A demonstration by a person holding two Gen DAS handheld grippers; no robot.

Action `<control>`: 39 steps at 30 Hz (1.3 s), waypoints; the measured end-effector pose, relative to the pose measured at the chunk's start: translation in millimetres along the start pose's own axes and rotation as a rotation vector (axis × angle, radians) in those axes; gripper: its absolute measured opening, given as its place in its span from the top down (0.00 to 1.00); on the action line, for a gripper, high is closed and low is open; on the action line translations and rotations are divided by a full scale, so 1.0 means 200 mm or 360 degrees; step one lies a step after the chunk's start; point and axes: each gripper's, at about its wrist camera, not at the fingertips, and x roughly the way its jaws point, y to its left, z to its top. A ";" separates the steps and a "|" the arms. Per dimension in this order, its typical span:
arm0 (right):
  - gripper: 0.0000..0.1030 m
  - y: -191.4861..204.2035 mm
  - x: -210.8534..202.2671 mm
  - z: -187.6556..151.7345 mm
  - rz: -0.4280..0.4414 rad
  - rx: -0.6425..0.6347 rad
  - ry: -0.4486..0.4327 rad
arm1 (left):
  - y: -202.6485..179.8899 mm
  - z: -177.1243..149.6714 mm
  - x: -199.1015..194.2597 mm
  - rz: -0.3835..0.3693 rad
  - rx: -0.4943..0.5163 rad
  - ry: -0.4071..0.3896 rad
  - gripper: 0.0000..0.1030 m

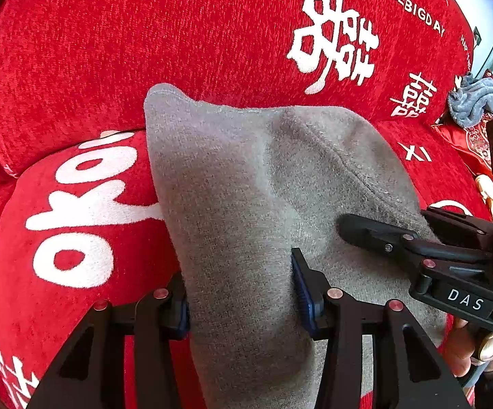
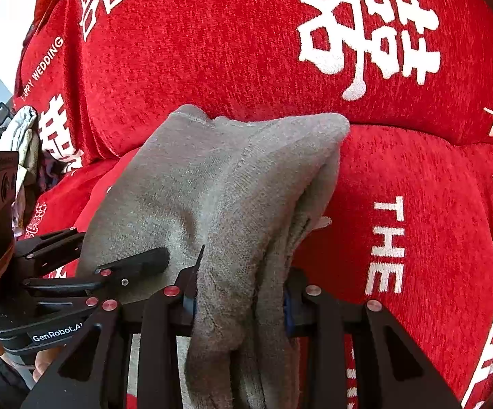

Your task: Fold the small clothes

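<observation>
The left gripper (image 1: 243, 293) was found clenched on a fold of the grey knitted fleece garment (image 1: 246, 187), the cloth being pinched between its blue-padded fingers (image 1: 302, 293) and bunched upward from them. The right gripper (image 2: 239, 293) was likewise found clamped on a thick gathered bundle of the same grey garment (image 2: 219, 184), several layers being compressed between its two fingers. In the left wrist view, the right gripper (image 1: 382, 235) was observed entering from the right, one black finger lying over the cloth's right edge and a label reading "DAS" being legible on its body; a hand (image 1: 478, 347) was seen beneath it. In the right wrist view, the left gripper (image 2: 134, 266) was recorded at the left, one finger laid on the cloth. The garment was held between both tools, draped above the red chenille sofa cover with white lettering and characters (image 1: 144, 34), its far corners reaching toward the seam between seat and backrest. A crumpled blue-grey cloth (image 1: 478, 102) was noted well apart at the far right of the sofa, and a pale patterned heap of fabric (image 2: 21, 136) was noted at the far left edge in the right wrist view.
</observation>
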 end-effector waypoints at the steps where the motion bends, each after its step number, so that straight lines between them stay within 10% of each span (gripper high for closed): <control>1: 0.65 0.01 -0.01 0.00 -0.0003 -0.0005 -0.0002 | 0.00 -0.01 -0.01 0.0002 0.0000 -0.0004 0.52; 39: 0.65 0.39 -0.37 -0.35 -0.0063 -0.0086 -0.0099 | -0.07 -0.42 -0.44 0.0104 0.0030 -0.0114 0.52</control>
